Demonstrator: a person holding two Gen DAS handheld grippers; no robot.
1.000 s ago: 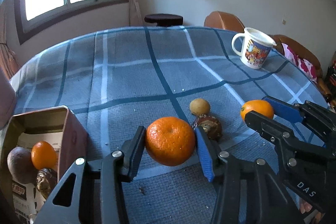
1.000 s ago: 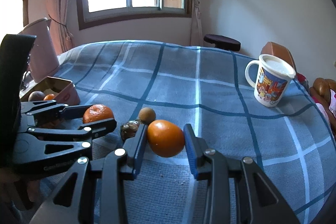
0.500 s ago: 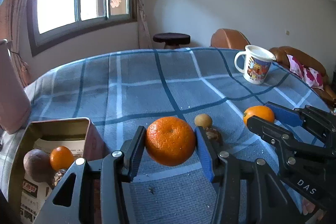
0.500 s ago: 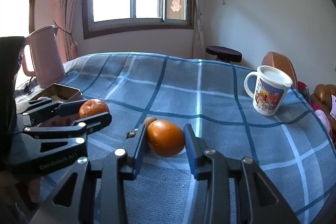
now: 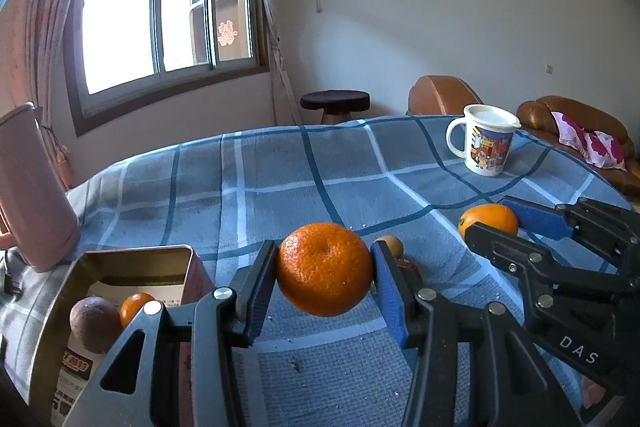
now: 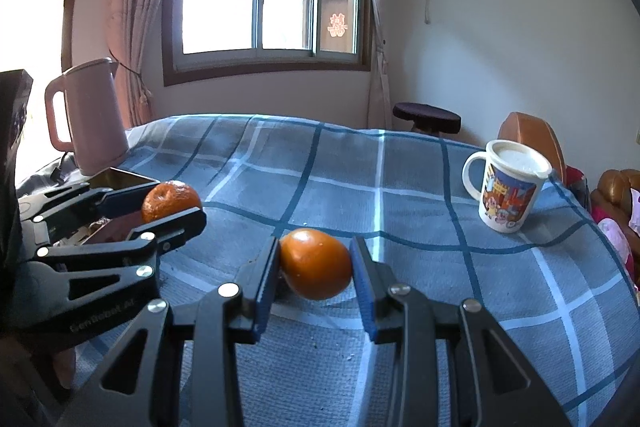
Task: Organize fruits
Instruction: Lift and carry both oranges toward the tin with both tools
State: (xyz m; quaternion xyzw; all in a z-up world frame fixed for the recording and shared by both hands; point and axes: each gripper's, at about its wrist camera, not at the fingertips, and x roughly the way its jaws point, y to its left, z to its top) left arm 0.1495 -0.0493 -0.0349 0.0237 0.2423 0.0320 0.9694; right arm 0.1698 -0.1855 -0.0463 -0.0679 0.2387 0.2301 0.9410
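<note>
My left gripper [image 5: 324, 275] is shut on a dimpled mandarin [image 5: 325, 269] and holds it above the blue plaid tablecloth [image 5: 320, 171]. It also shows in the right wrist view [image 6: 170, 201]. My right gripper [image 6: 316, 265] is shut on a smooth orange [image 6: 316, 263], also lifted; it shows in the left wrist view [image 5: 489, 219]. An open metal tin [image 5: 132, 263] at the lower left holds a small orange [image 5: 134, 307] and a brown round fruit [image 5: 94, 323]. A small yellow-brown fruit [image 5: 393, 243] and a dark fruit [image 5: 408, 265] lie on the cloth behind my left fingers.
A white cartoon mug [image 6: 508, 187] stands at the right of the table. A pink kettle [image 6: 94, 115] stands at the far left near the tin. A dark stool [image 6: 426, 113] and brown sofa [image 5: 572, 119] are beyond the table's far edge.
Both grippers have risen and tilted up with their fruit, so the table sits lower in view. The tin and the fruits left on the cloth have stayed put.
</note>
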